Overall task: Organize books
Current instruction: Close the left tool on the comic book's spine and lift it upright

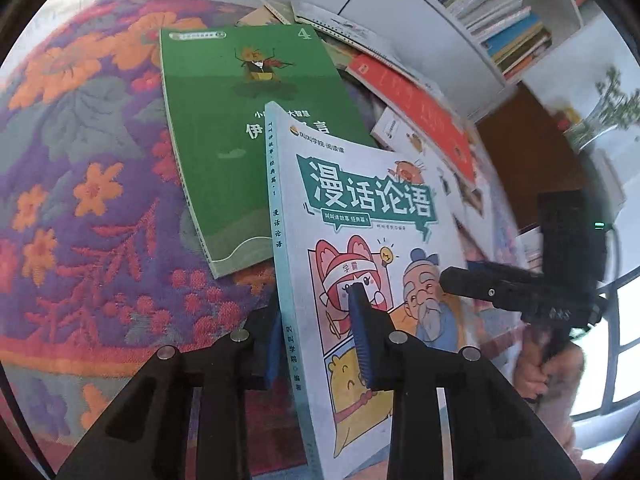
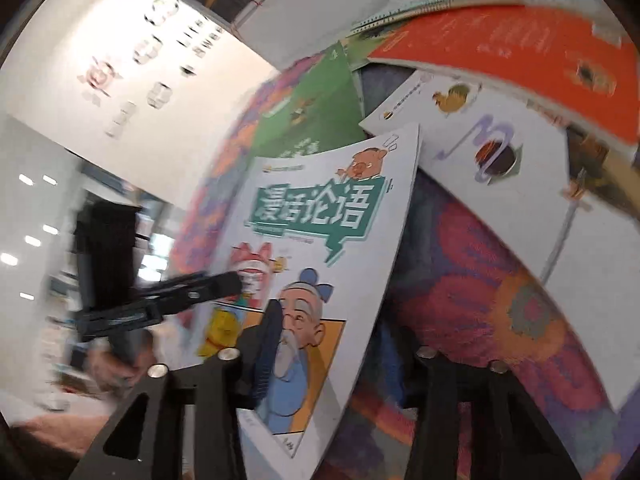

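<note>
A: In the left wrist view, our left gripper [image 1: 320, 336] is clamped on the spine edge of the white comic book [image 1: 360, 240], lifted over the floral cloth [image 1: 92, 184]. The green book [image 1: 240, 132] lies flat behind it.

B: In the right wrist view, our right gripper [image 2: 344, 360] straddles the white comic book [image 2: 320, 240]; one pad touches its cover, the far finger stands apart. The red book [image 2: 520, 60] lies toward the cloth's far edge.
</note>
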`<state>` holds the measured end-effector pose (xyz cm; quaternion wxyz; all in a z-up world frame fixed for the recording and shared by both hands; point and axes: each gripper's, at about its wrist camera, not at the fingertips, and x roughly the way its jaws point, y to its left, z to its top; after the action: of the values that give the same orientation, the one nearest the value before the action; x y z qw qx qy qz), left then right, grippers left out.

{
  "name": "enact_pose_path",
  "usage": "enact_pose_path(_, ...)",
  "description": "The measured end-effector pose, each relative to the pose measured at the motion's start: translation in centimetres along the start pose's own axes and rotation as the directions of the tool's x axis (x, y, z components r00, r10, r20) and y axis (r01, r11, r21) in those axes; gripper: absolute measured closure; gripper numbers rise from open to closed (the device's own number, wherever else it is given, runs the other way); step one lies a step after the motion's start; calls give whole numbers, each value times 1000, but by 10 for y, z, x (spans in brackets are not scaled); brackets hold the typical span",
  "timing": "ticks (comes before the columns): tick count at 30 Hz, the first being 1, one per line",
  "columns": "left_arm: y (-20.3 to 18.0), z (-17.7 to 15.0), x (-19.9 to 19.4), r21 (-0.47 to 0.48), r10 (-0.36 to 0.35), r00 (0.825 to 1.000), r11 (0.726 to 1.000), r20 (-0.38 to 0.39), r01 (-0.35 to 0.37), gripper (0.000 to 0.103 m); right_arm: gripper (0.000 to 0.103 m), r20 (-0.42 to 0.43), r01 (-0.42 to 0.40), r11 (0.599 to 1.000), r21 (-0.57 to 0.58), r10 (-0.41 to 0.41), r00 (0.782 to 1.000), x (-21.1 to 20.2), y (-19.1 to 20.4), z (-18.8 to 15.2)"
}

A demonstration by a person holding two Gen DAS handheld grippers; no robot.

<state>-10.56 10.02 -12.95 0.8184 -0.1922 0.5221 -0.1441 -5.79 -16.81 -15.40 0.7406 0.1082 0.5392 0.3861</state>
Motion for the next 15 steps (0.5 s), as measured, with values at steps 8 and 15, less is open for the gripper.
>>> enact_pose_path(8, -12, -1, -13, 33, 59, 998, 998, -13, -58, 77, 70, 35, 22, 1000, -9, -22, 999, -22, 43, -12)
enact_pose_path(15, -9, 7, -38, 53, 75, 997, 996, 22, -76, 77, 70, 49, 36, 999, -23, -35, 998, -28, 71, -6)
